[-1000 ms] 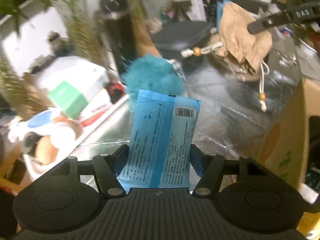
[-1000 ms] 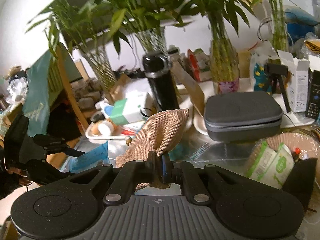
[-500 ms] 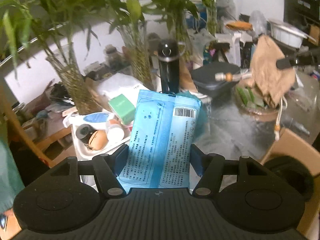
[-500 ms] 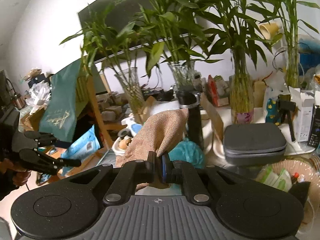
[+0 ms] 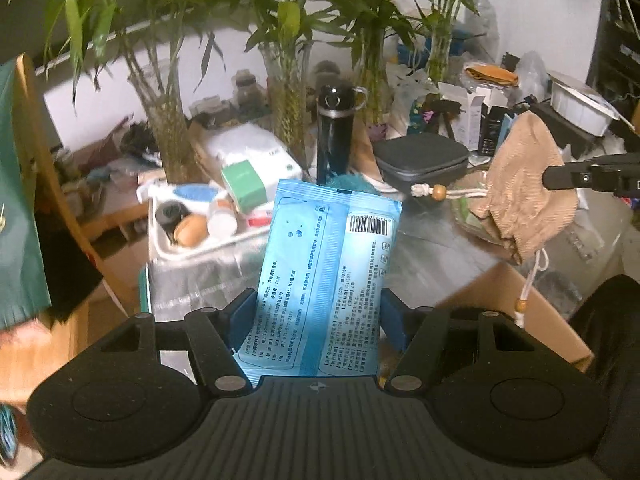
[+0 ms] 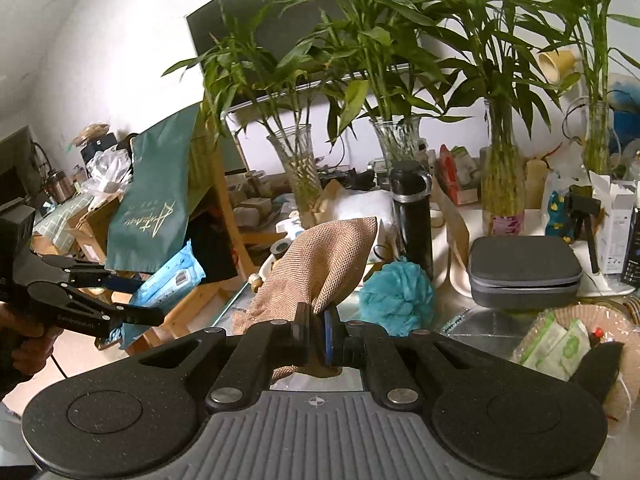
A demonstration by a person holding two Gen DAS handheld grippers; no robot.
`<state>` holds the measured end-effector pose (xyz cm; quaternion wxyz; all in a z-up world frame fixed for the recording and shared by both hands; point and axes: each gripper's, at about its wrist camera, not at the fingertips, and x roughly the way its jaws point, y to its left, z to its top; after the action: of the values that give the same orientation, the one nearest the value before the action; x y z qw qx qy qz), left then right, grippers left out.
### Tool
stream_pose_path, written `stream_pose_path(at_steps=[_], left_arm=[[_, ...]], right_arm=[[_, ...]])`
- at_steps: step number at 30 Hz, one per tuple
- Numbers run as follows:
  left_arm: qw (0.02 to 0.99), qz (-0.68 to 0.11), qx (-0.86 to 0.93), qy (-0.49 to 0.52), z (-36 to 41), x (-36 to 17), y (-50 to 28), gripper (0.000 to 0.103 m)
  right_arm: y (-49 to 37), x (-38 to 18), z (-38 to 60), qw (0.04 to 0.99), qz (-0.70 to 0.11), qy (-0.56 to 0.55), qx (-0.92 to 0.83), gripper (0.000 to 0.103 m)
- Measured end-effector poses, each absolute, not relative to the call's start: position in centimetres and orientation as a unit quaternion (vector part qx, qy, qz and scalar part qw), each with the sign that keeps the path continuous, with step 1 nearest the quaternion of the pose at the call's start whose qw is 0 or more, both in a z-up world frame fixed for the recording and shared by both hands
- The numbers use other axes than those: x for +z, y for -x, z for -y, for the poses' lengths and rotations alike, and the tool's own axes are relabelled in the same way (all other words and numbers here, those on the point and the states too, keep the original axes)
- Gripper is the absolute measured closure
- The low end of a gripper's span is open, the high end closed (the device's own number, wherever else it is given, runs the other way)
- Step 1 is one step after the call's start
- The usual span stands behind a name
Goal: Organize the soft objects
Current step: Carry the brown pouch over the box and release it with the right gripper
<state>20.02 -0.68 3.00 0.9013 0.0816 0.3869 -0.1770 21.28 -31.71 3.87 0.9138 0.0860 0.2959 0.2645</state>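
1. A blue packet (image 5: 324, 280) carries a barcode with a row of digits above it near its top right corner, plus columns of small dark print; the digits and print are too small and blurred to read.
2. A green bag (image 6: 150, 208) hanging at left bears a slanted gold script logo with a smaller line above it; neither can be made out.
3. White lettering runs along the left tongs' (image 6: 120, 296) lower arm, illegible.

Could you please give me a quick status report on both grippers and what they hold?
Left hand-held gripper shut on blue packet. Right hand-held gripper shut on tan pouch. Both held above the table; teal sponge lies below.
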Motion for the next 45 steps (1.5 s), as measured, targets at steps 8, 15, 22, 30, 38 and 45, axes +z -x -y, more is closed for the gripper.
stream_pose_path(at_steps=[8,15,22,30,38,45], left_arm=[[0.878,-0.449,-0.164,-0.034,0.8,1.9,-17.9,0.039],[0.859,-0.490,-0.148,0.014,0.9,0.0,-17.1,0.037],[0.862,-0.460,-0.180,0.113,-0.6,-0.9,-15.9,0.023],[0.890,-0.420,-0.162,0.071,-1.0,0.1,-13.7,0.023],[0.907,-0.393,-0.148,0.037,-2.0,0.2,-11.7,0.023],[0.914,-0.379,-0.141,0.037,-3.3,0.4,-10.5,0.023]], right_arm=[[-18.7,4.3,31.9,0.914,-0.296,-0.081,0.267,0.094],[-17.0,4.7,31.8,0.912,-0.299,-0.080,0.269,0.094],[-15.2,4.7,31.4,0.910,-0.303,-0.070,0.273,0.094],[-14.3,4.3,30.8,0.905,-0.312,-0.066,0.280,0.094],[-14.8,3.4,29.5,0.895,-0.328,-0.073,0.293,0.094],[-15.4,2.7,27.1,0.881,-0.341,-0.082,0.318,0.094]])
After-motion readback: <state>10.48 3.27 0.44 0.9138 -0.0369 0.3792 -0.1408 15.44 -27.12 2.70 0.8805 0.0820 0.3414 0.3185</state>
